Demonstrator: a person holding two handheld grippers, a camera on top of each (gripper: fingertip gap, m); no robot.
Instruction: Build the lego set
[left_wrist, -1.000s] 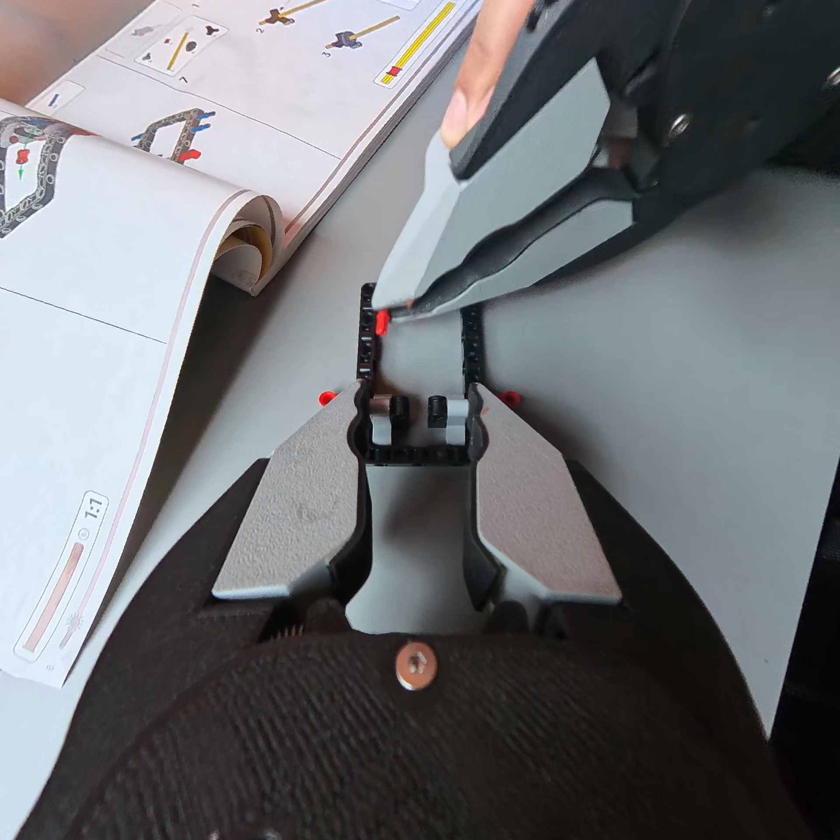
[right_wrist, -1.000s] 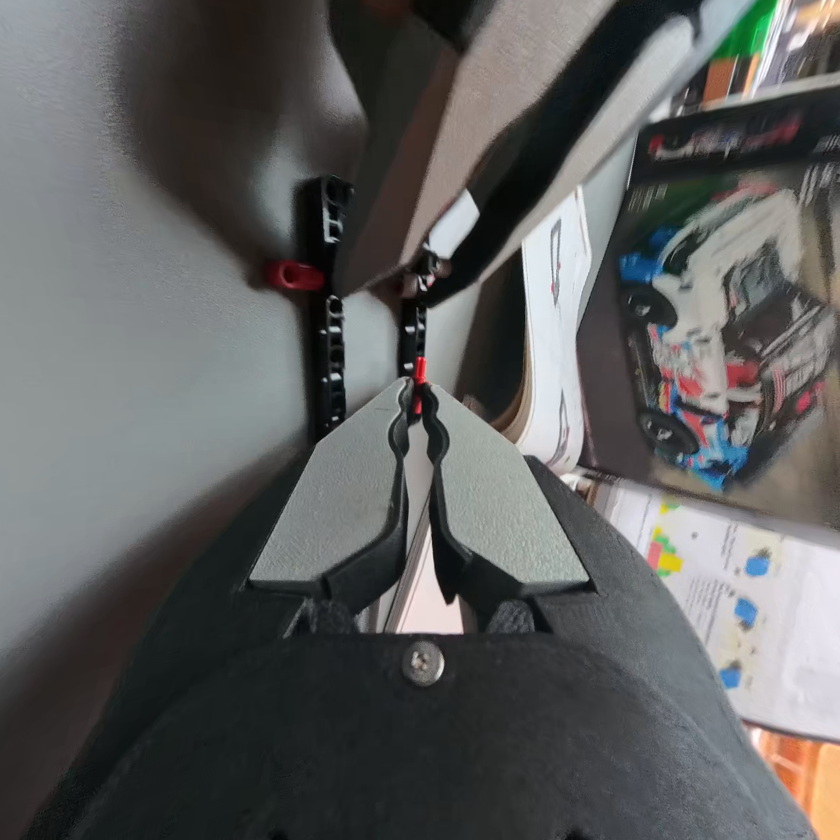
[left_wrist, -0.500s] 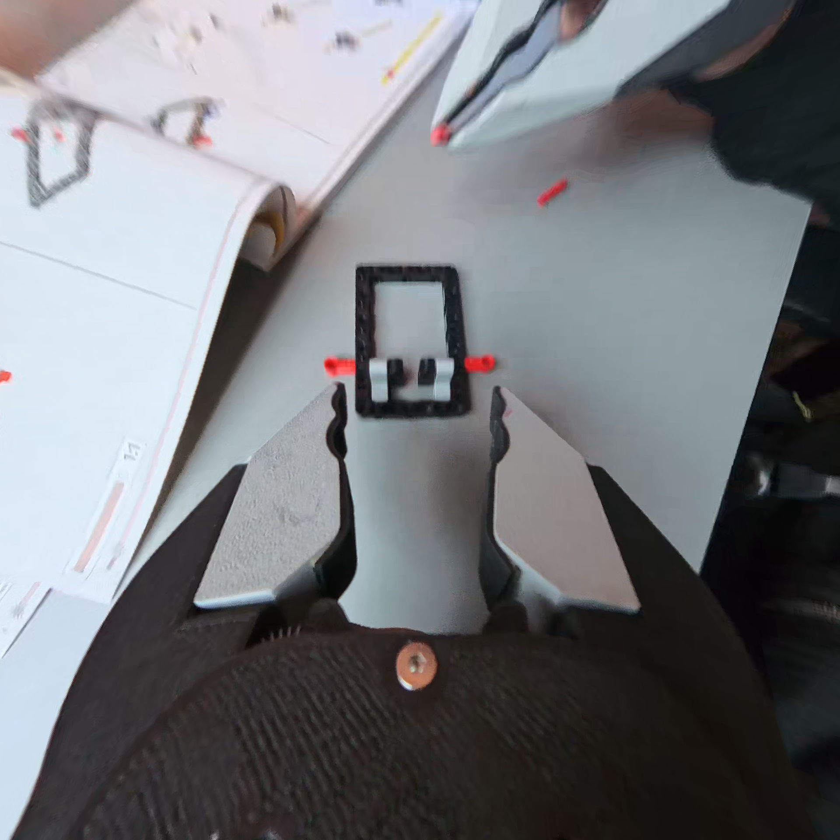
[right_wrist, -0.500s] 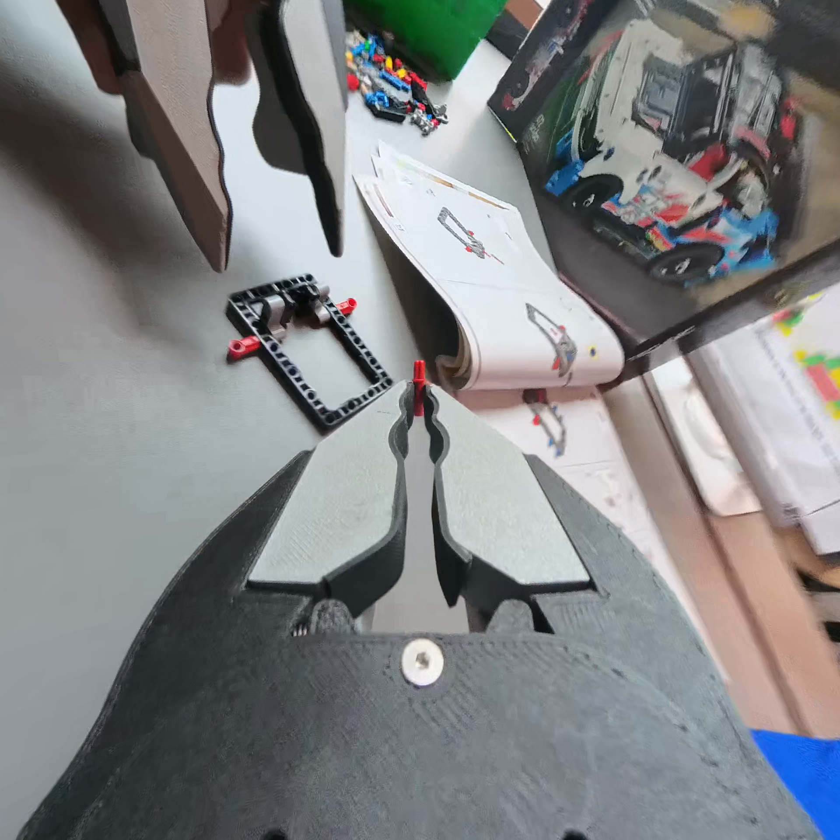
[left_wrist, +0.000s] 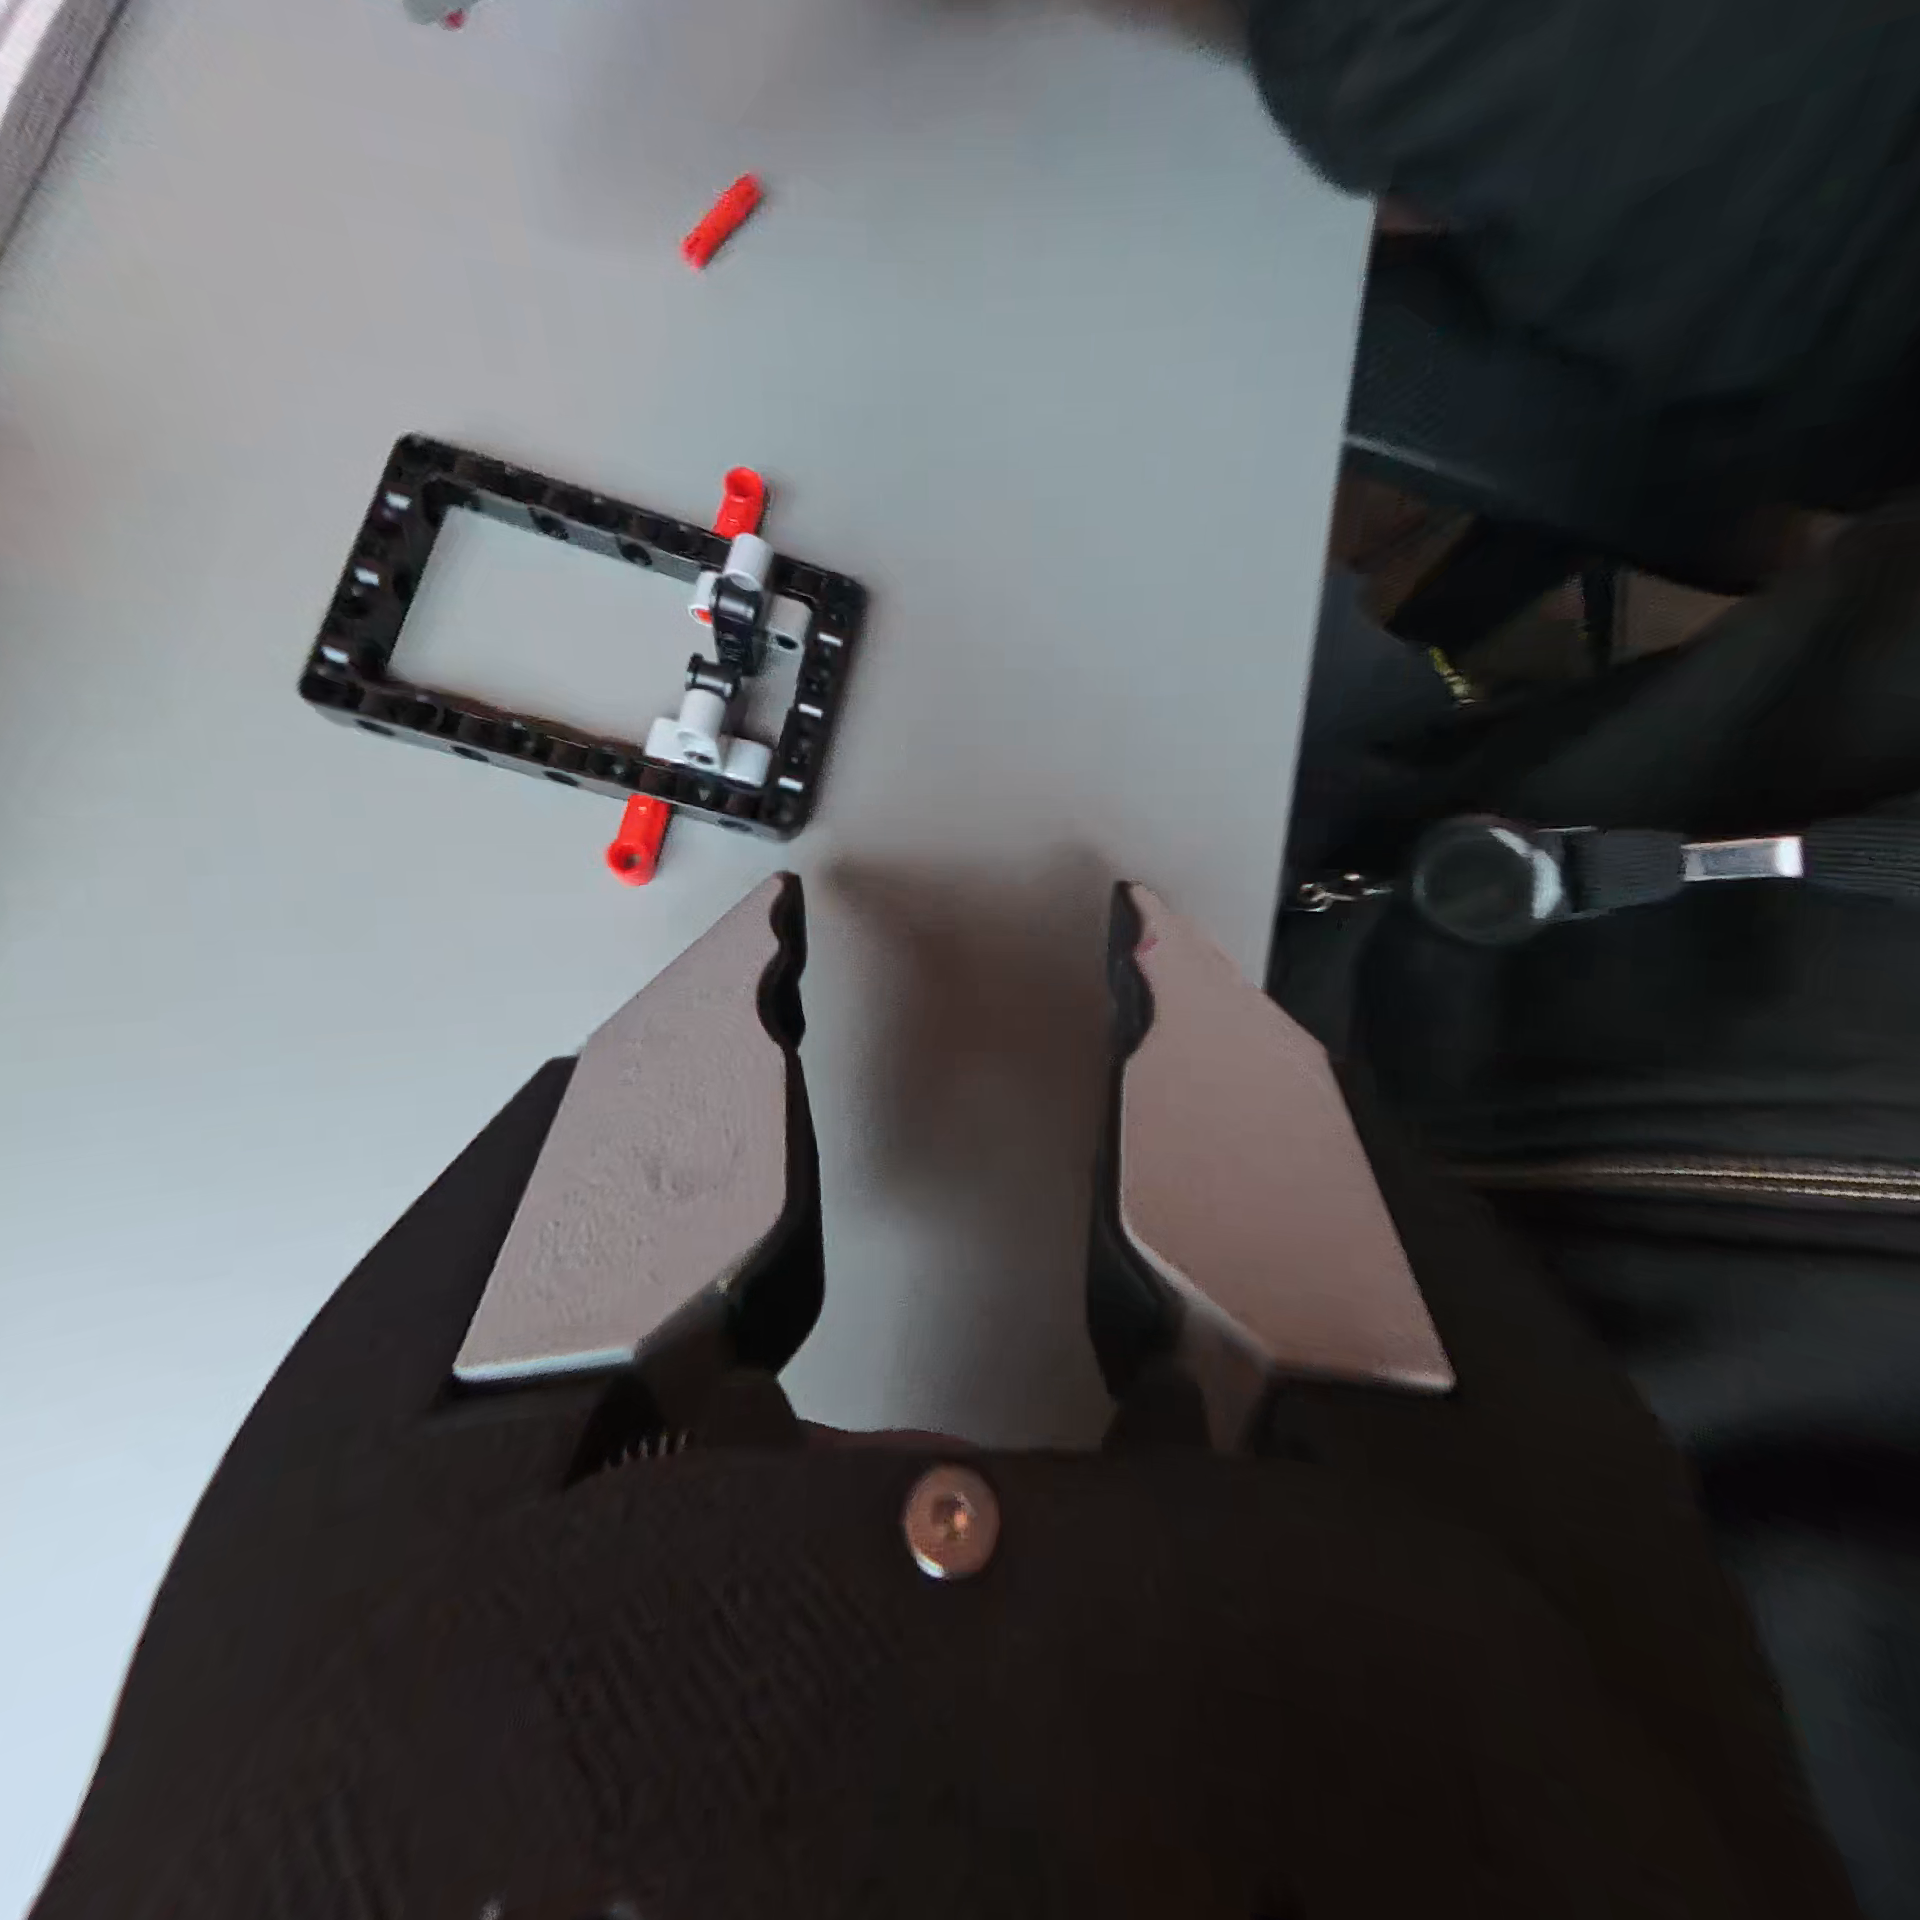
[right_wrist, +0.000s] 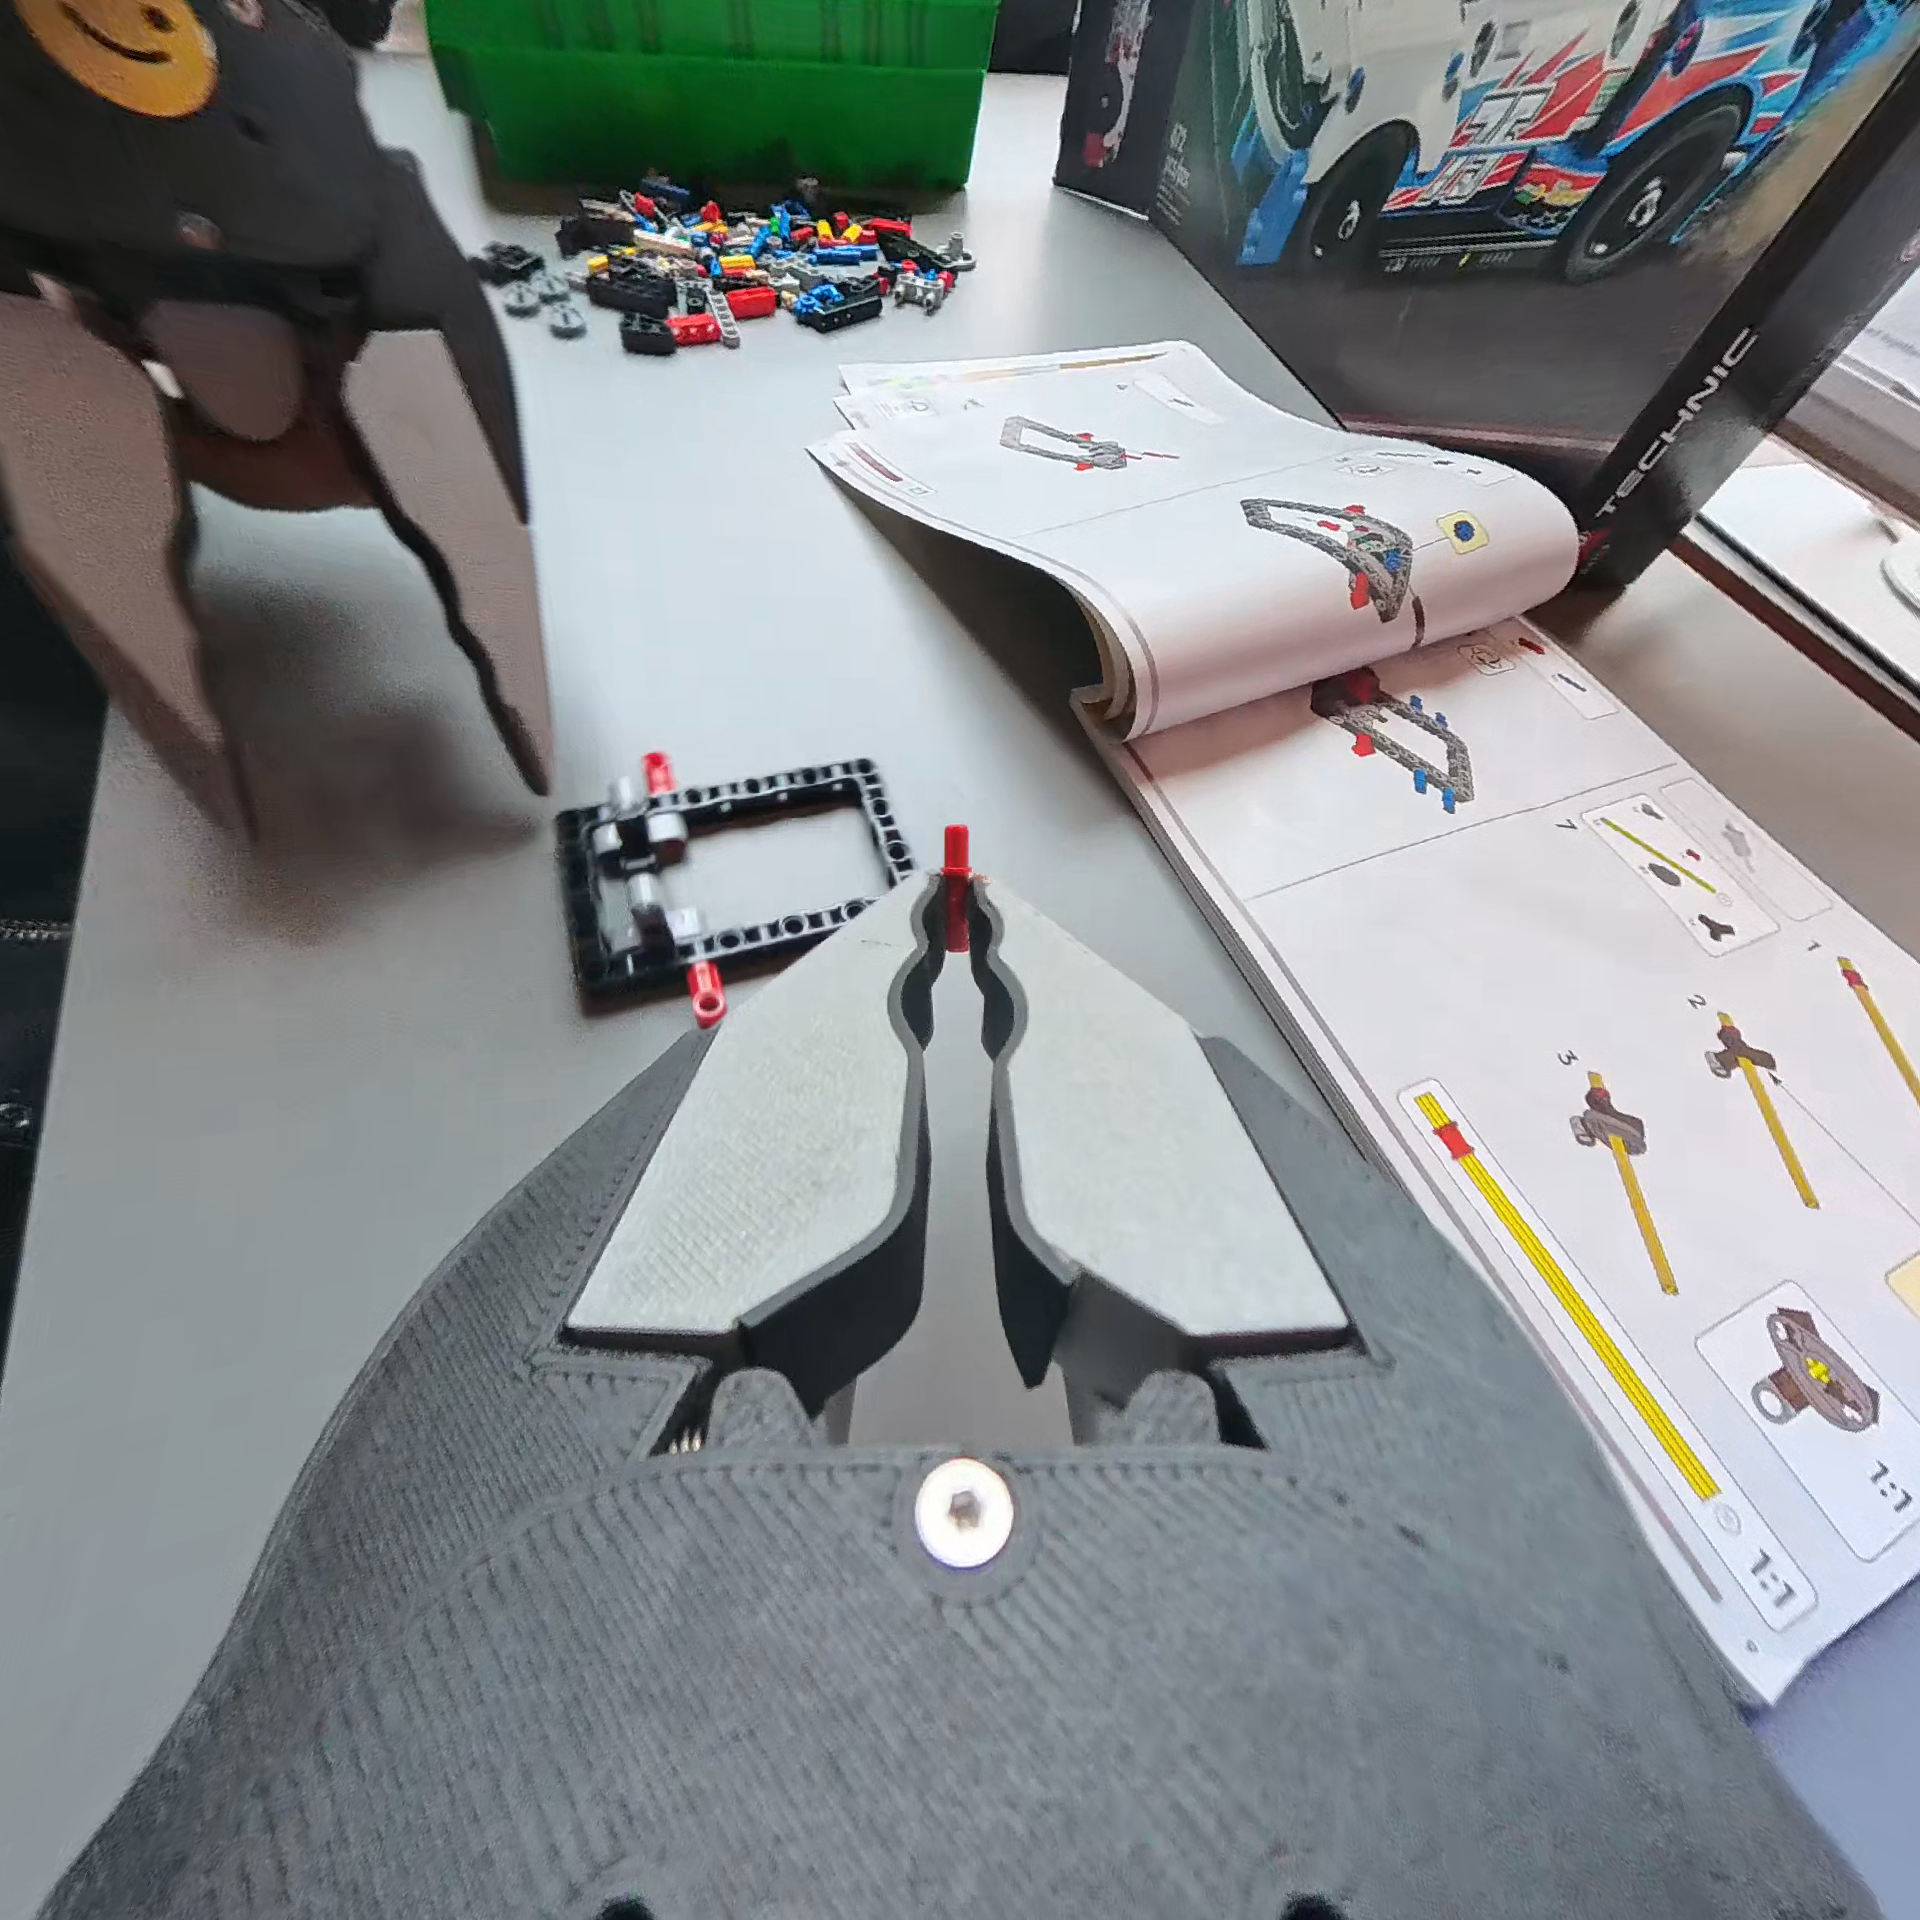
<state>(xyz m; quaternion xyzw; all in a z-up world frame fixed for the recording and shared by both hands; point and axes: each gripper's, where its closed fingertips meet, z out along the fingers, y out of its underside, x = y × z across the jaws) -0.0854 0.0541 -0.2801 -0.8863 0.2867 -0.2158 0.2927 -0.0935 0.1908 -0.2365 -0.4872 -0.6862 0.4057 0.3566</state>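
A black rectangular lego frame (left_wrist: 395, 582) lies flat on the grey table, with grey and black connectors across one end and a red pin sticking out on each side. My left gripper (left_wrist: 951, 904) is open and empty, just right of the frame near the table's edge. It also shows in the right wrist view (right_wrist: 384, 800). My right gripper (right_wrist: 954, 883) is shut on a small red pin (right_wrist: 954, 868), held above the table beside the frame (right_wrist: 883, 821). A loose red pin (left_wrist: 720, 220) lies on the table beyond the frame.
An open instruction booklet (right_wrist: 1455, 831) lies right of the frame. A pile of loose lego parts (right_wrist: 748, 270) sits in front of a green bin (right_wrist: 717, 94). The set's box (right_wrist: 1507, 187) stands at the back right. A person in dark clothing (left_wrist: 1621, 520) sits at the table's edge.
My left gripper let go of the frame, opened, and pulled back and to the right. My right gripper lifted away from the frame with the red pin still in it.
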